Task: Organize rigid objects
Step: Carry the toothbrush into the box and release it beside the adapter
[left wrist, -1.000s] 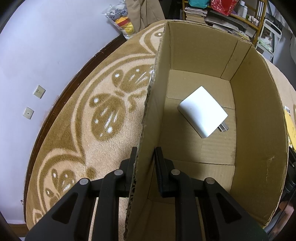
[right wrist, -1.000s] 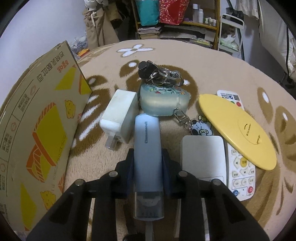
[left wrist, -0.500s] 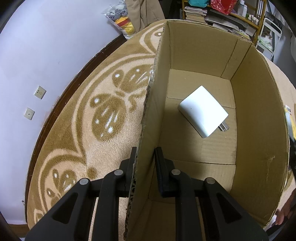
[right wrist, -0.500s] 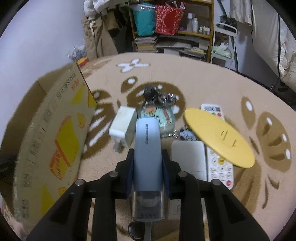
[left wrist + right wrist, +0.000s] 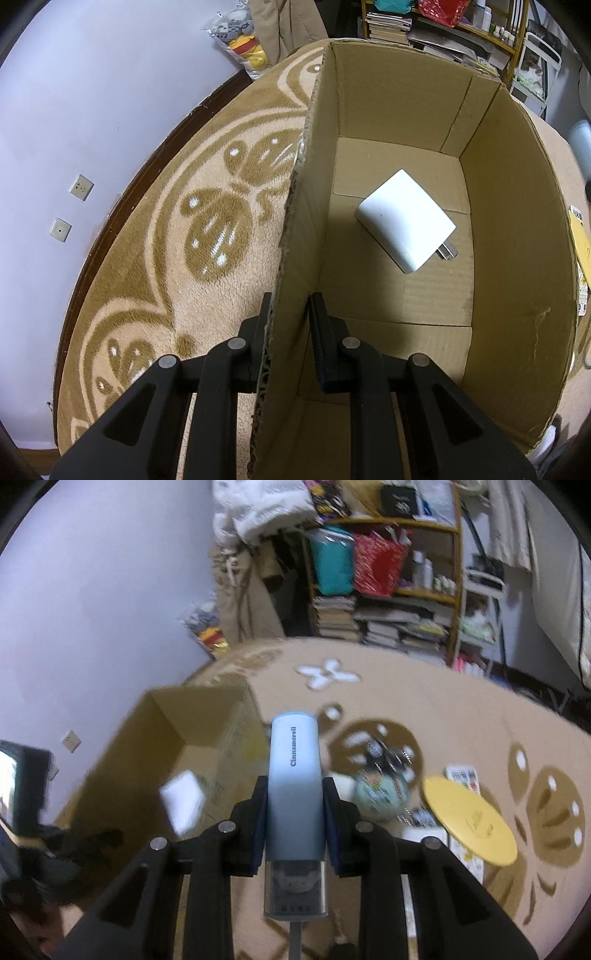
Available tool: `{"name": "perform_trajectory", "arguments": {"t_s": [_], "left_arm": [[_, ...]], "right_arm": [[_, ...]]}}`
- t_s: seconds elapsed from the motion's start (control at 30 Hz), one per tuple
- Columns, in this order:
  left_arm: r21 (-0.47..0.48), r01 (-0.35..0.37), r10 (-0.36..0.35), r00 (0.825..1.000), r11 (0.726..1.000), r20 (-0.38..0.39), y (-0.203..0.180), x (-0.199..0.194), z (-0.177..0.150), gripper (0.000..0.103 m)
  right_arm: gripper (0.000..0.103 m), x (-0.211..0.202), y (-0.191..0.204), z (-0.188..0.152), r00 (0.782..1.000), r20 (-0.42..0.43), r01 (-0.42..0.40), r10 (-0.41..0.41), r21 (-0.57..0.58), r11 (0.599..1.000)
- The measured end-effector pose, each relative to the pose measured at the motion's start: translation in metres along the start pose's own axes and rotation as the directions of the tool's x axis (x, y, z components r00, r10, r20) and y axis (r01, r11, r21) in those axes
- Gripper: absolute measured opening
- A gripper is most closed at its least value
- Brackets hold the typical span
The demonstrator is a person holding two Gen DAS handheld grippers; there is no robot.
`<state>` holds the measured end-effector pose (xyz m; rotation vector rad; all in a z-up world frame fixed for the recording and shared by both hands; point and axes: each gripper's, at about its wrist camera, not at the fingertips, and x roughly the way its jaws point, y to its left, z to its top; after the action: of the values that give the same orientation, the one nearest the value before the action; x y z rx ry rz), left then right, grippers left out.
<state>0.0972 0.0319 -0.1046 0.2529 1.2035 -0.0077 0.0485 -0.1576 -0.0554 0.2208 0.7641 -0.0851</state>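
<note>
The right gripper (image 5: 293, 805) is clamped on a pale blue case (image 5: 293, 794) printed "Cinnamoroll", its 2 fingers pressed flat against the long sides, the case pointing forward along them and held up off the rug, just right of the cardboard box (image 5: 207, 746). The left gripper (image 5: 290, 332) is closed on the box's near left wall (image 5: 295, 258), 1 finger outside and 1 inside, which should keep the box from sliding.

Inside the box lies 1 white charger (image 5: 404, 221), toward the right wall with its prongs facing that wall. The floor left of and in front of the charger is bare, so that looks the best spot for the case.

To do this well, I would carry the case over the right wall with clearance, lower it until it nearly touches the floor, then let go; dropping from height risks a bounce onto the charger. Right of the box, a yellow disc (image 5: 469, 819), a remote (image 5: 461, 775) and a mint keychain pouch (image 5: 380, 794) wait on the rug.
</note>
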Motion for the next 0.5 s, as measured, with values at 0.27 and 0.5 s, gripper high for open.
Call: {"name": "perform_trajectory", "arguments": {"t_s": [0.27,0.5], "left_arm": [[0.006,-0.008,0.008,1.000,1.000,0.001,-0.001,0.000,0.000,0.017],[-0.007,0.004,-0.004,1.000,1.000,-0.006,0.002,0.000,0.001,0.017]], "right_arm": [[0.029,0.000,0.036,0.023,0.995,0.042,-0.087,0.088,-0.036,0.996],[0.029,0.013,0.055,0.023,0.992,0.010,-0.124,0.125,-0.055,0.991]]}}
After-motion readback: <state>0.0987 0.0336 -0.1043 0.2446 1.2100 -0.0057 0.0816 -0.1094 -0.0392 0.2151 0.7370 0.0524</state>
